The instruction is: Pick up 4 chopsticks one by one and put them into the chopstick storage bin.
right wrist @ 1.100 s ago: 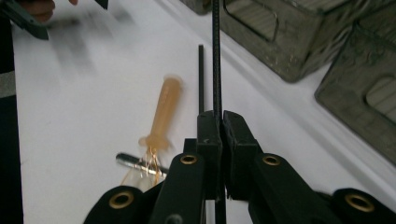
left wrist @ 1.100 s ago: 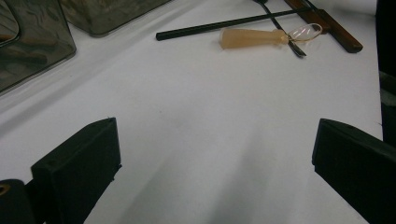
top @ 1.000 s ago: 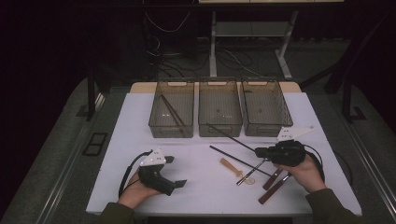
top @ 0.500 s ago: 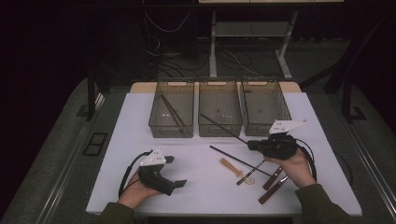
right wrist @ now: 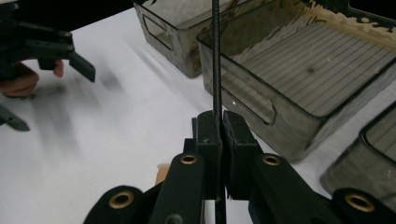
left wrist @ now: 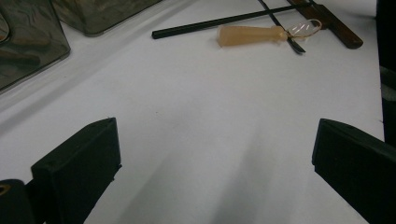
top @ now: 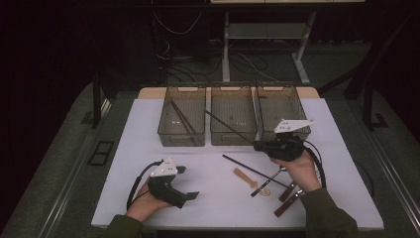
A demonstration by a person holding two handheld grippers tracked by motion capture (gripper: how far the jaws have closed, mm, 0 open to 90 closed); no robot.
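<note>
My right gripper [top: 258, 145] is shut on a thin black chopstick [top: 229, 127], which slants up and left over the front of the middle bin [top: 233, 139]. In the right gripper view the jaws [right wrist: 219, 126] pinch that chopstick [right wrist: 216, 65] near its lower end. At the table's front left, my left gripper [top: 190, 182] rests in the hand with its jaws wide apart and nothing between them [left wrist: 215, 163]. A second black chopstick [top: 255, 171] lies on the white table [top: 148, 129].
Three smoky clear bins stand in a row at the back; the left bin [top: 164, 130] holds brown chopsticks [top: 182, 118]. Near the right hand lie a wooden-handled spoon [top: 245, 176], a black-handled utensil [top: 267, 181] and two brown sticks [top: 288, 196].
My right gripper has moved up and left toward the bins, carrying the black chopstick with it. The left gripper has stayed where it was.
</note>
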